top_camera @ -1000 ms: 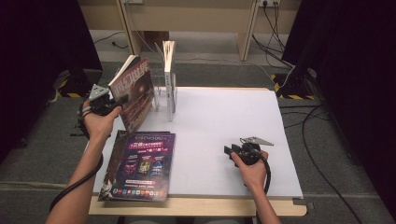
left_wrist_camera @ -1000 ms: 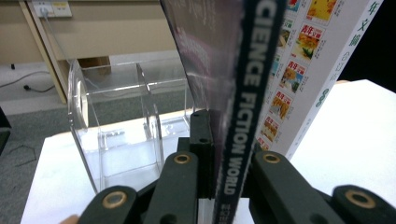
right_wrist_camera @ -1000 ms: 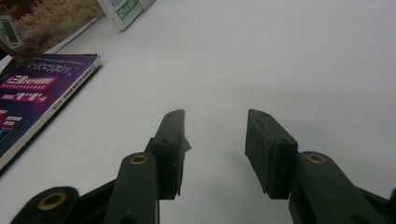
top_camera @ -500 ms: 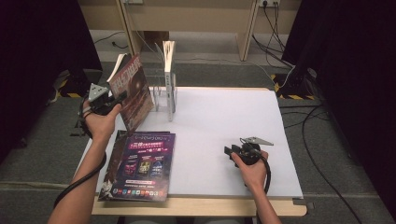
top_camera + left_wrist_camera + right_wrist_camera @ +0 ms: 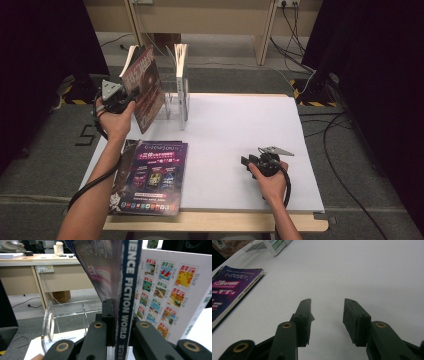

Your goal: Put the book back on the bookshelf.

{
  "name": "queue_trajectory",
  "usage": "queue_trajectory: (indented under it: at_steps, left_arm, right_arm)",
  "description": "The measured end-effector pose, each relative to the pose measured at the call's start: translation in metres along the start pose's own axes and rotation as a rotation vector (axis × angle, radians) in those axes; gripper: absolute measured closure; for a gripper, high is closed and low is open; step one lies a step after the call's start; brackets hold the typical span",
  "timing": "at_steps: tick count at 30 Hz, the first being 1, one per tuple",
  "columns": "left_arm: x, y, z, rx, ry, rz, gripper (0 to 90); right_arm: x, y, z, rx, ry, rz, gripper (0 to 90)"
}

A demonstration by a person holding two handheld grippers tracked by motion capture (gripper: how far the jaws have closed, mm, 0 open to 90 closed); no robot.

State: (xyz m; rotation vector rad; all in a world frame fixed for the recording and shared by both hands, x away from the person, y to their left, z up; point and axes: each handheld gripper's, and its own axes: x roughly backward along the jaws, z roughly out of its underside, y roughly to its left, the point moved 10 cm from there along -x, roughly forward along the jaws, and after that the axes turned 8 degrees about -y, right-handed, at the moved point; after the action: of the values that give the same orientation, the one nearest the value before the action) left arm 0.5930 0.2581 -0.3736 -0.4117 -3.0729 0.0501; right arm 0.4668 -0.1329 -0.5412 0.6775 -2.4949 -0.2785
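Clear acrylic rack [image 5: 172, 102] at the white table's [image 5: 240, 130] far left corner, just beyond a dark red-covered magazine [image 5: 145, 87] held upright and slightly tilted, clamped at its lower edge by left gripper [image 5: 125, 100], jaws pressed tight on it. Seen close along those jaws in the left gripper view: the magazine's blue spine [image 5: 126, 295] standing between the pads, lettered "SCIENCE FICTION WORLD" in part, Chinese characters below. Beside the spine, a white upright book [image 5: 170, 300] in the rack, its cover printed with rows of small colourful pictures under red Chinese titles; from above, merely a thin white edge [image 5: 181, 75]. Flat near the left forearm, a purple-covered magazine [image 5: 152, 175]. Right gripper [image 5: 248, 161] low over bare table, jaws spread apart, nothing between [image 5: 327, 315].
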Motion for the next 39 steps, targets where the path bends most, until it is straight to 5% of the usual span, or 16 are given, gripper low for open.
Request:
queue_trajectory:
  at_steps: [39]
  left_arm:
    - [-0.027, 0.006, -0.001, 0.012, -0.015, -0.039, 83.9]
  right_arm:
    - [0.0, -0.002, -0.001, -0.002, -0.011, 0.002, 59.1]
